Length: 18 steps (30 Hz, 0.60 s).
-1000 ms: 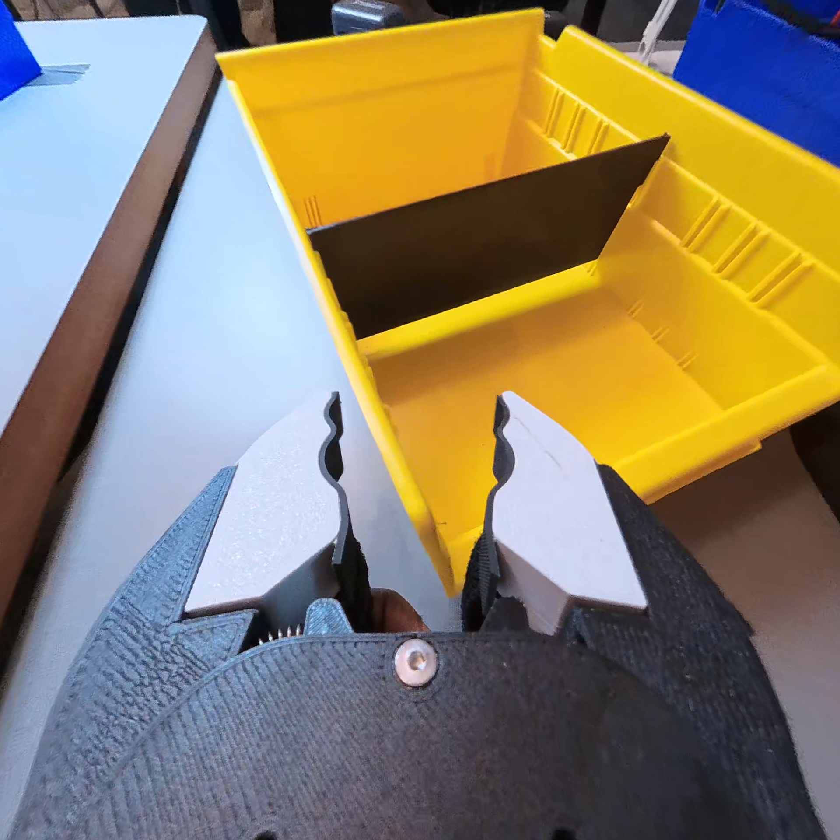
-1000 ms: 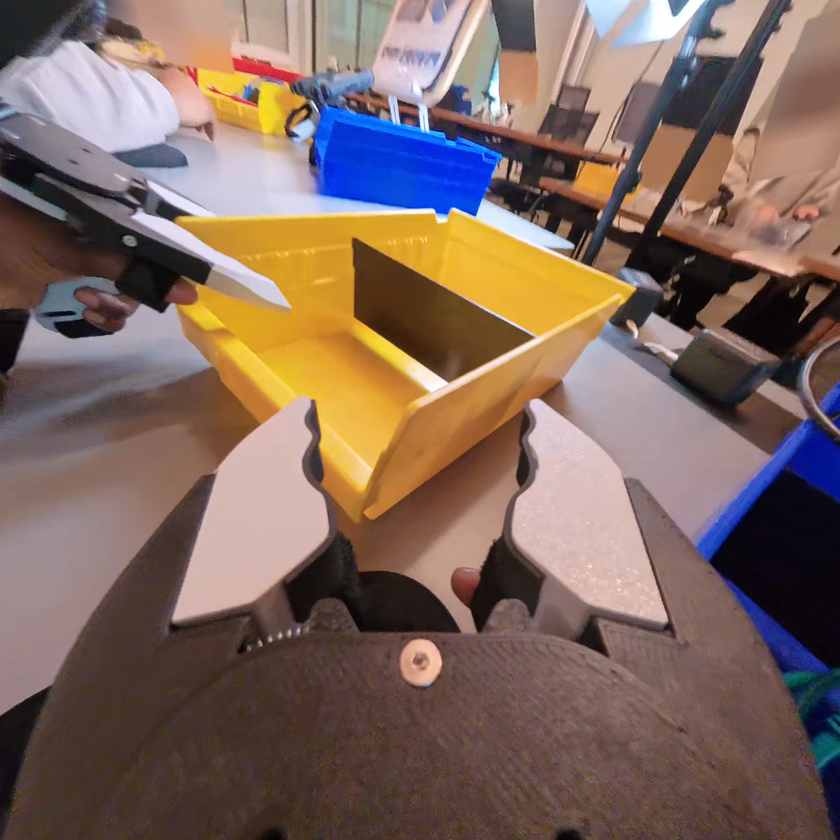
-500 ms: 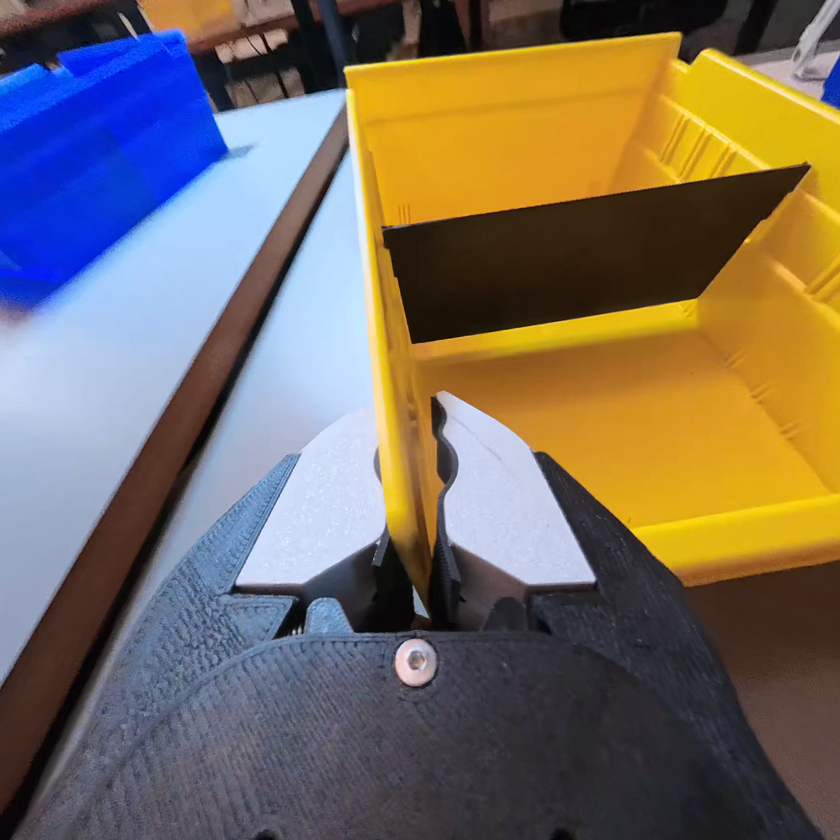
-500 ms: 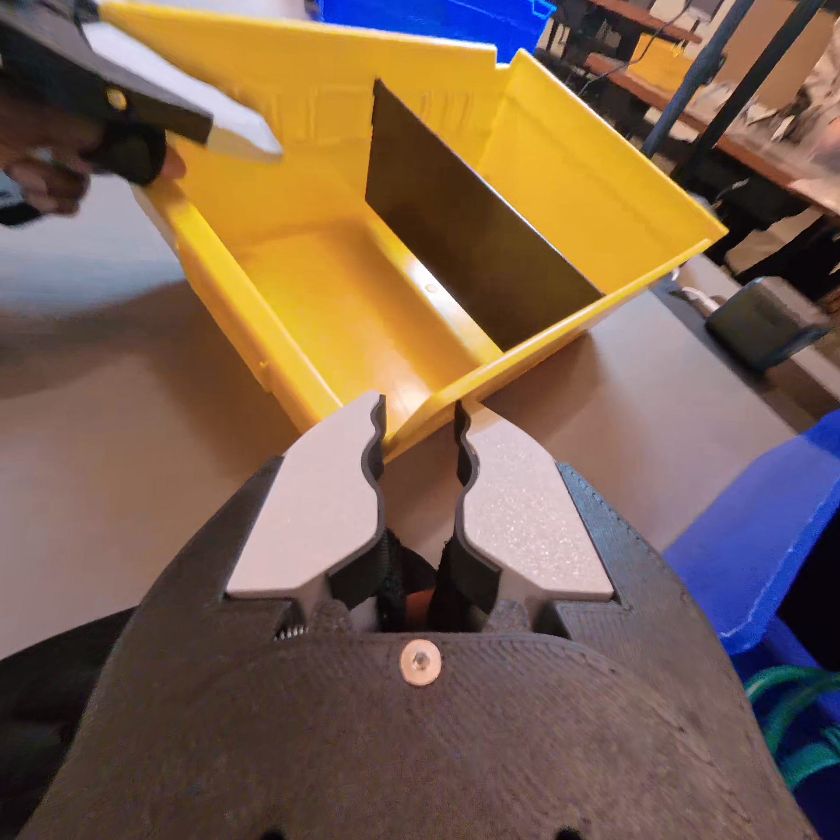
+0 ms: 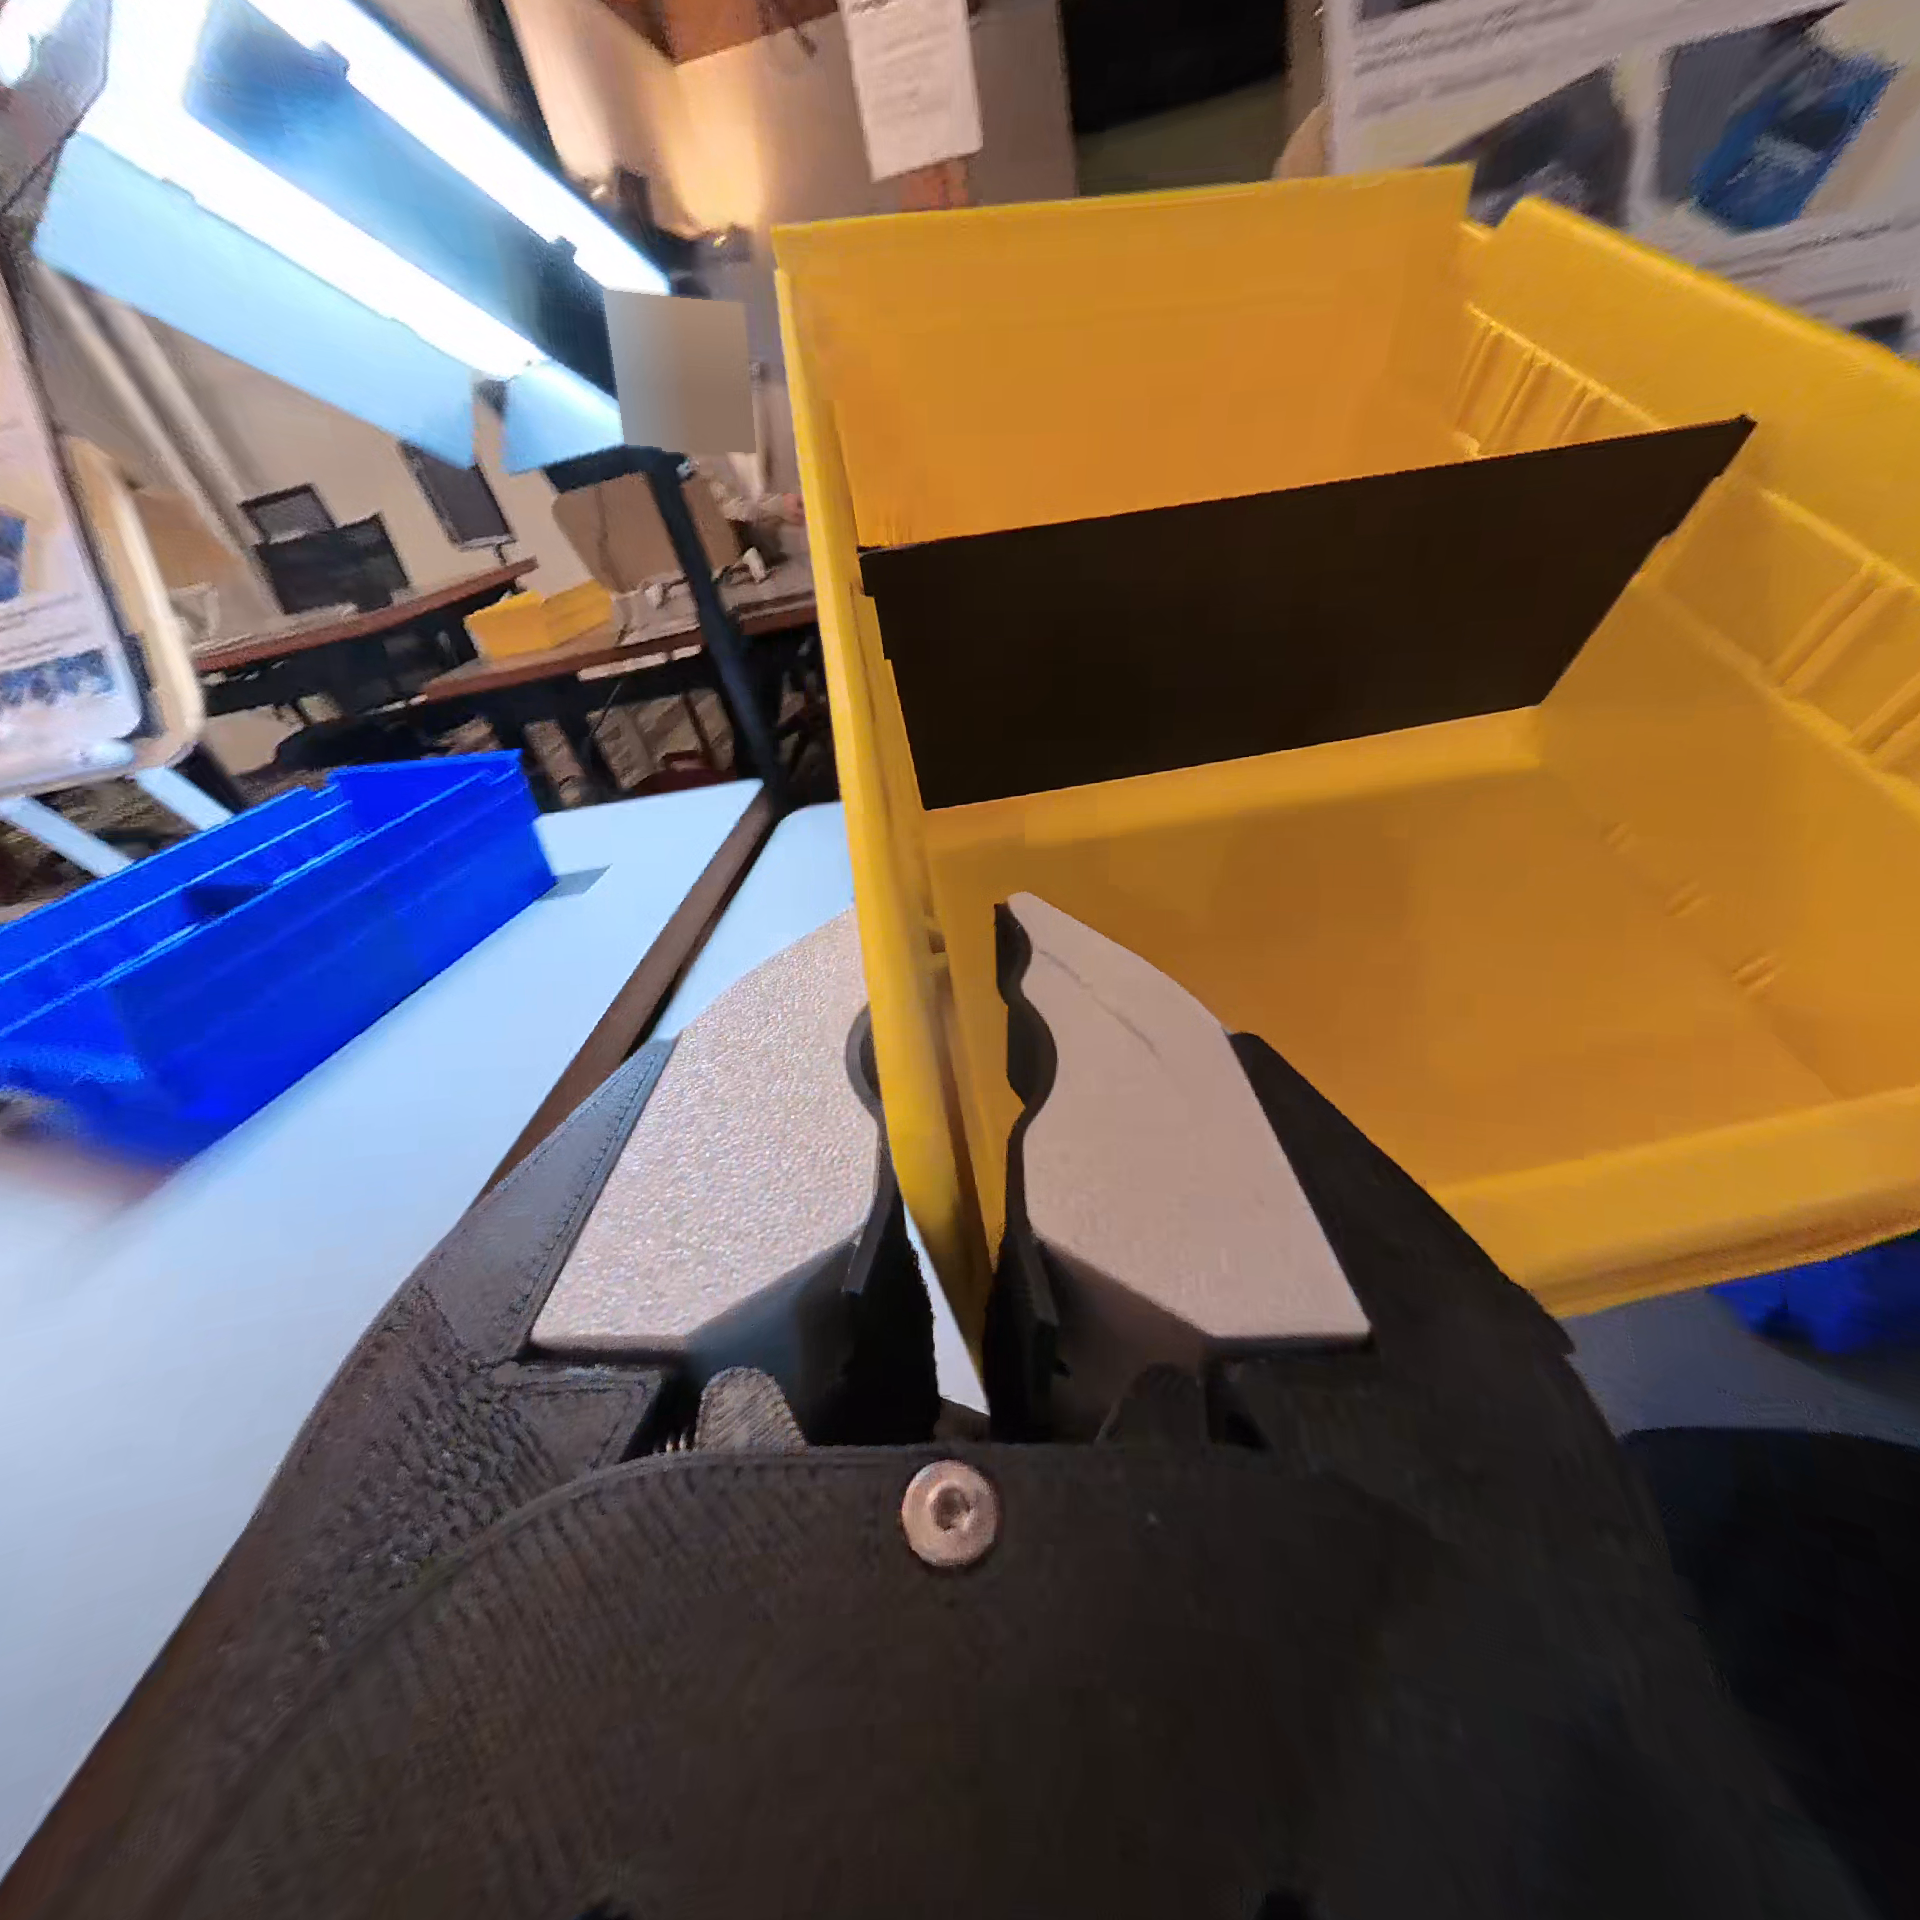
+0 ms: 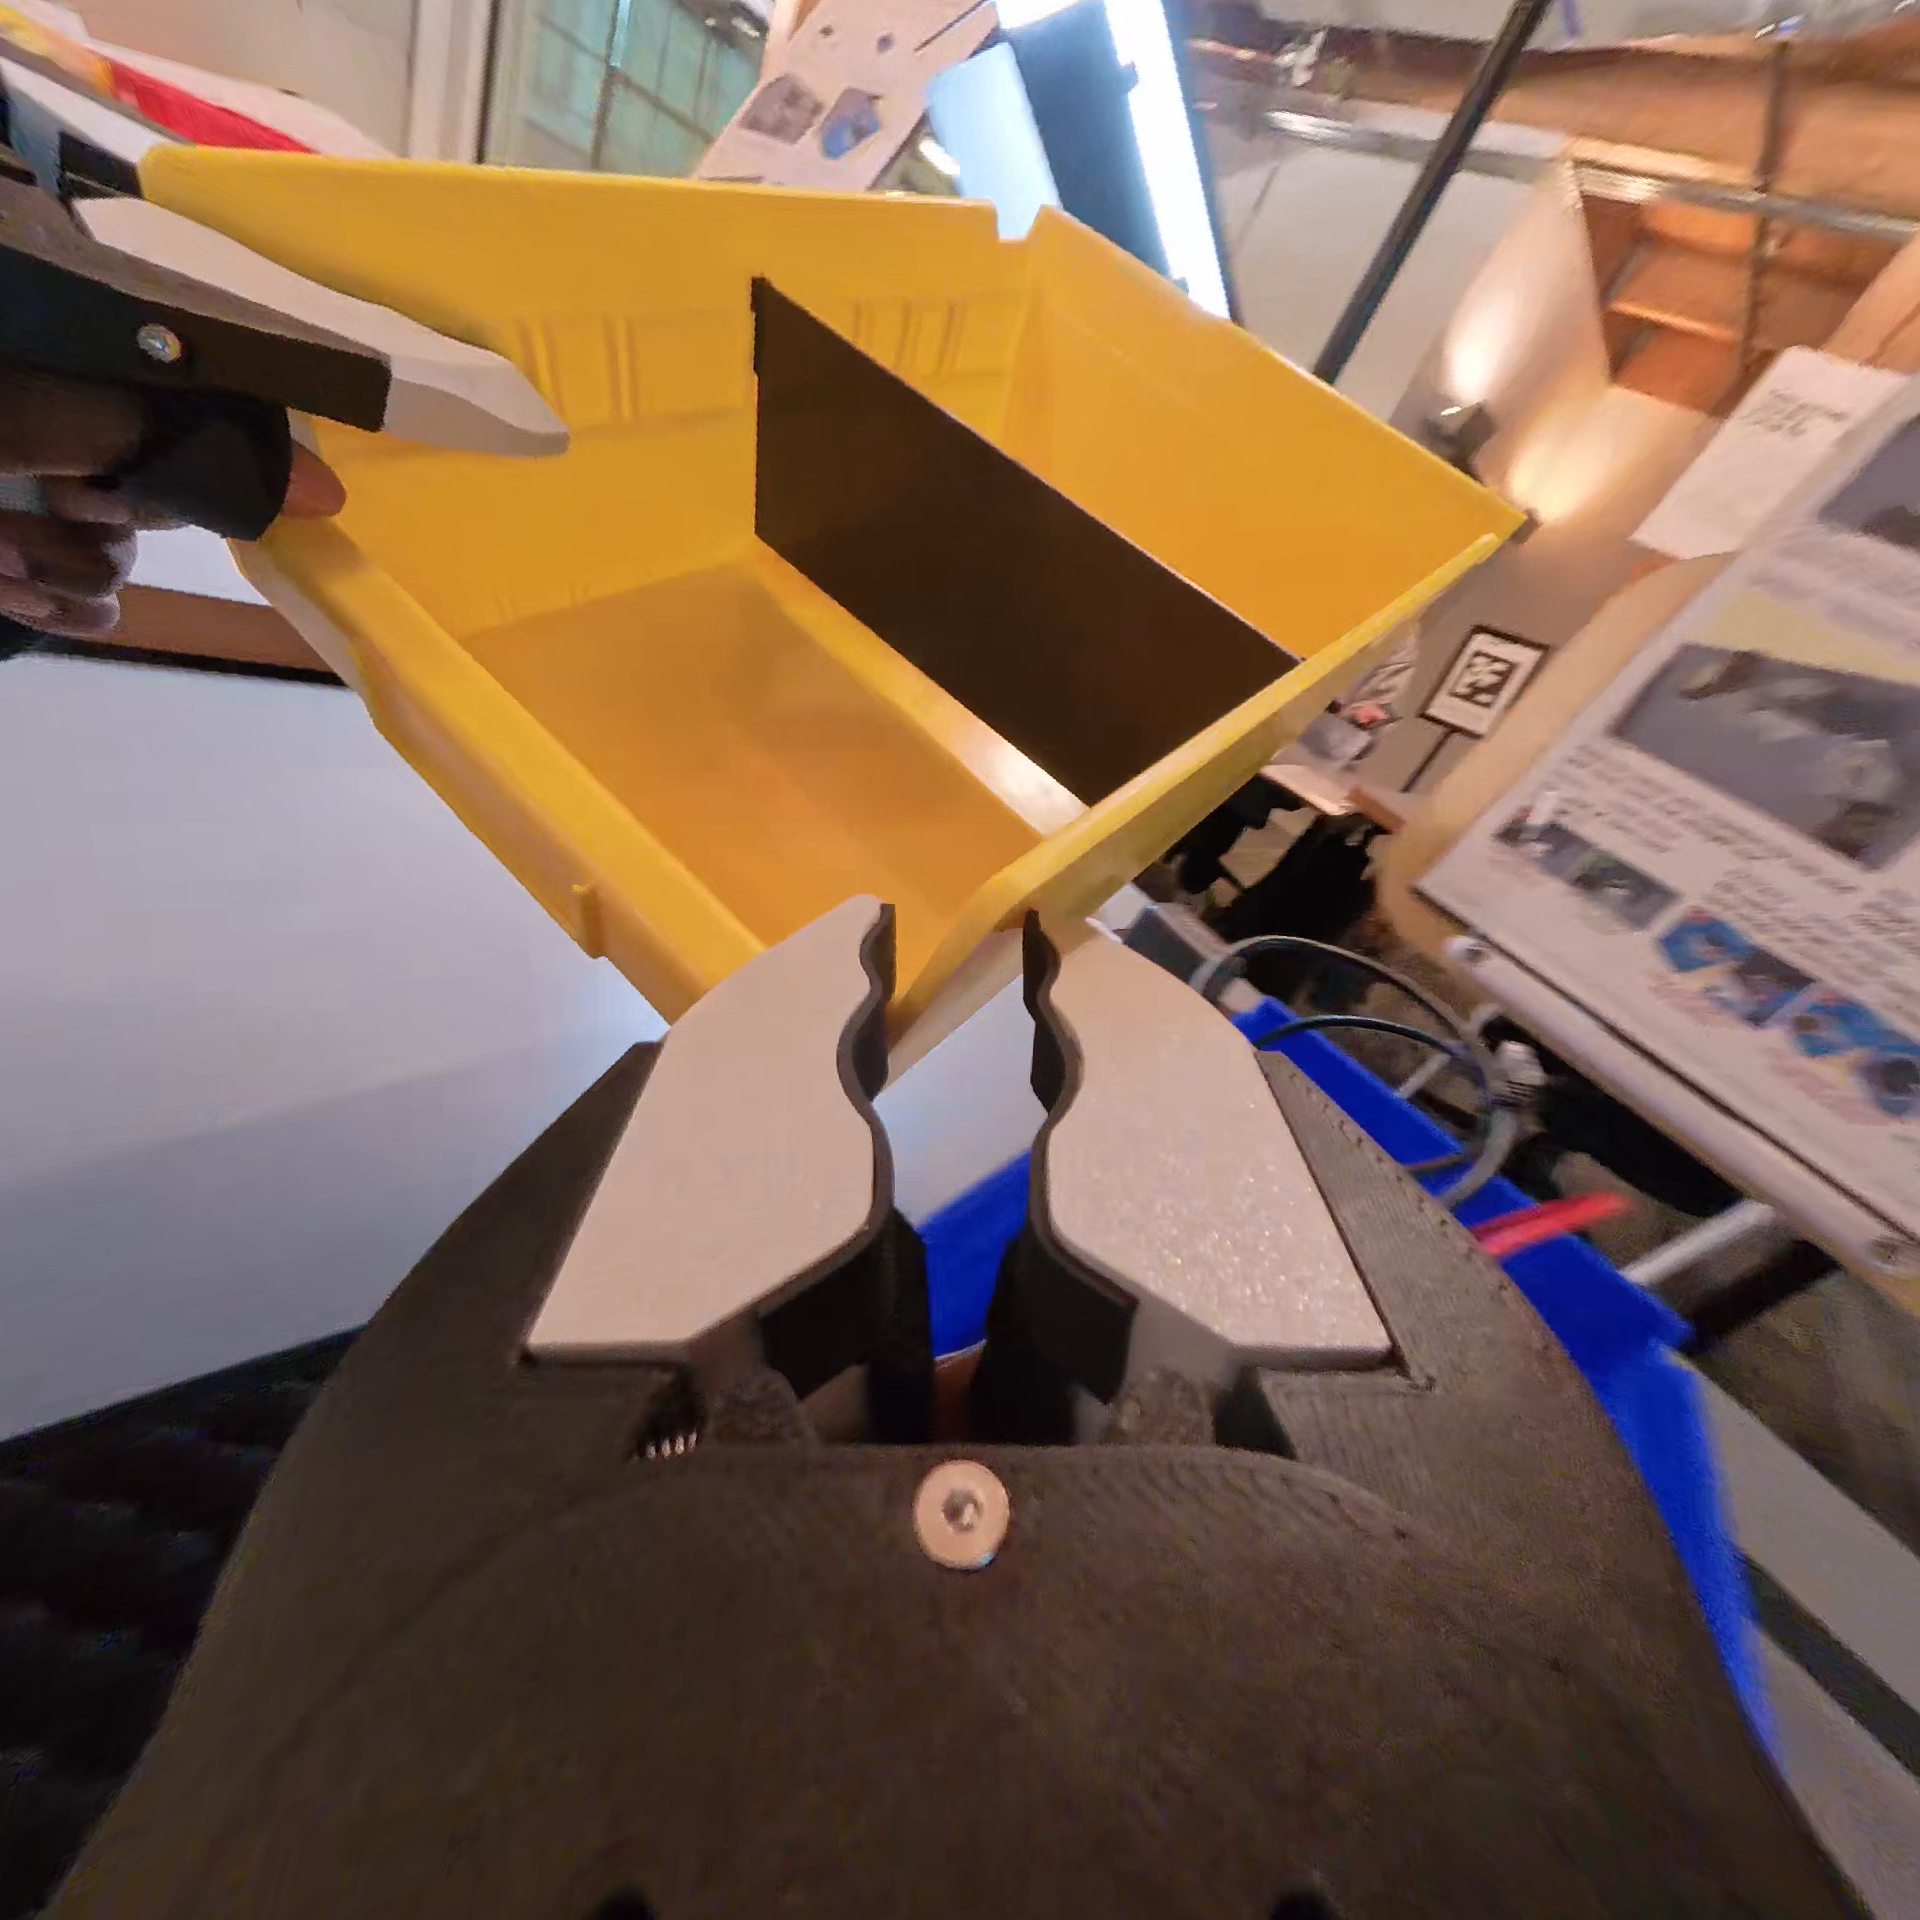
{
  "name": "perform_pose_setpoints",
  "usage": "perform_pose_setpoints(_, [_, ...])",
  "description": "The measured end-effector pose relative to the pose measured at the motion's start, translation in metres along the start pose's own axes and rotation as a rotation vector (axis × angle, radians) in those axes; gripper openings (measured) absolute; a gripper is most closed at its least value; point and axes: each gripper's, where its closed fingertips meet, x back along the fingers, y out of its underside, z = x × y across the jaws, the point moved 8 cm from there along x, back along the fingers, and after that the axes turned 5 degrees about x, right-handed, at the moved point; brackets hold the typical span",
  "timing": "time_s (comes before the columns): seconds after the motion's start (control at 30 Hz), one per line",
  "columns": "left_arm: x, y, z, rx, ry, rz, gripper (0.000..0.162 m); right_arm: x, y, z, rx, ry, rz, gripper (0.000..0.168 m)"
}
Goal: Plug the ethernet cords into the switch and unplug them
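Note:
Both grippers hold a yellow bin [image 5: 1351, 987] with a black divider [image 5: 1247, 623], and it hangs tilted above the table. My left gripper [image 5: 935, 987] is shut on the bin's left side wall. My right gripper [image 6: 956, 925] is shut on the rim at the right front corner of the bin [image 6: 727, 727]. The left gripper [image 6: 488, 416] and a hand also show at the upper left of the right wrist view. Both compartments beside the divider [image 6: 987, 582] are empty. Dark and grey cords [image 6: 1455, 1049] lie in a blue bin [image 6: 1558, 1299] below. No switch is in view.
A second blue bin [image 5: 260, 956] stands on the pale table [image 5: 208, 1299] to the left. A poster board [image 6: 1714, 831] leans at the right. A red item [image 6: 1548, 1216] lies by the cords. Other tables and stands fill the room behind.
Both grippers closed on the yellow bin's walls, then raised it off the table and tilted it. The views now look up into the room.

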Motion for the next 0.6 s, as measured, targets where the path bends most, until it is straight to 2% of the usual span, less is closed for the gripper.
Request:
perform_pose_setpoints(0.17, [-0.02,-0.031,0.061,0.007,0.143,0.06,0.015,0.05,-0.005,0.046,0.045,0.16,-0.03,0.021])
perform_pose_setpoints(0.33, [-0.043,-0.052,0.133,0.0,0.288,0.089,0.014,0.103,0.007,0.088,0.062,0.314,-0.094,0.021])
perform_pose_setpoints(0.6, [-0.068,-0.057,0.264,0.003,0.508,0.049,0.019,0.191,0.042,0.148,0.048,0.554,-0.212,0.017])
